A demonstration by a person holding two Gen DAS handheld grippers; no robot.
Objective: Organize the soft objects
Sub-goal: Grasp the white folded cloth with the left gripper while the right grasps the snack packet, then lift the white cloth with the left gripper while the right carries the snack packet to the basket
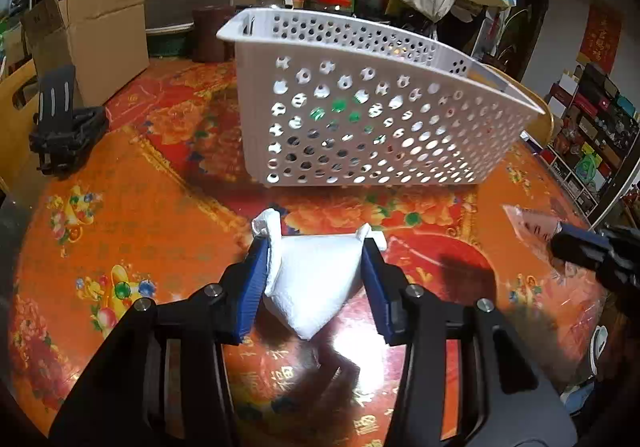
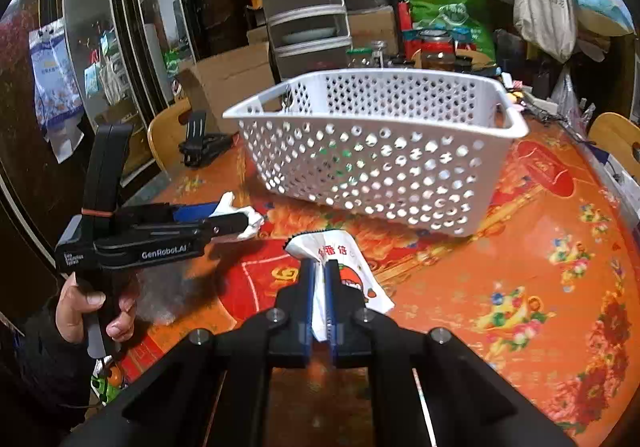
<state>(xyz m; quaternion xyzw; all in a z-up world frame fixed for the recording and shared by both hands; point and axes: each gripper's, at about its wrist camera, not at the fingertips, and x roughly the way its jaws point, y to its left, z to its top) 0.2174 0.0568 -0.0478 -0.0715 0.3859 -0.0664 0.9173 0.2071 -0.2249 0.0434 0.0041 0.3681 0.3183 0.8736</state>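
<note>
My left tongs (image 1: 314,271) pinched a white tissue pack (image 1: 312,287) at lower centre; my right tongs (image 2: 319,295) were pressed tight on a printed packet (image 2: 344,267). Both hung above the bench (image 2: 520,267), short of the white basket (image 2: 372,171), so dropping them in remained.

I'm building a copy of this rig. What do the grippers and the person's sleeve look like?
Both grippers, left and right, are black with blue pads and silver pivot bolts. The left's body reads GenRobot.AI; an orange band rings its upright handle. The sleeve is dark.
</note>
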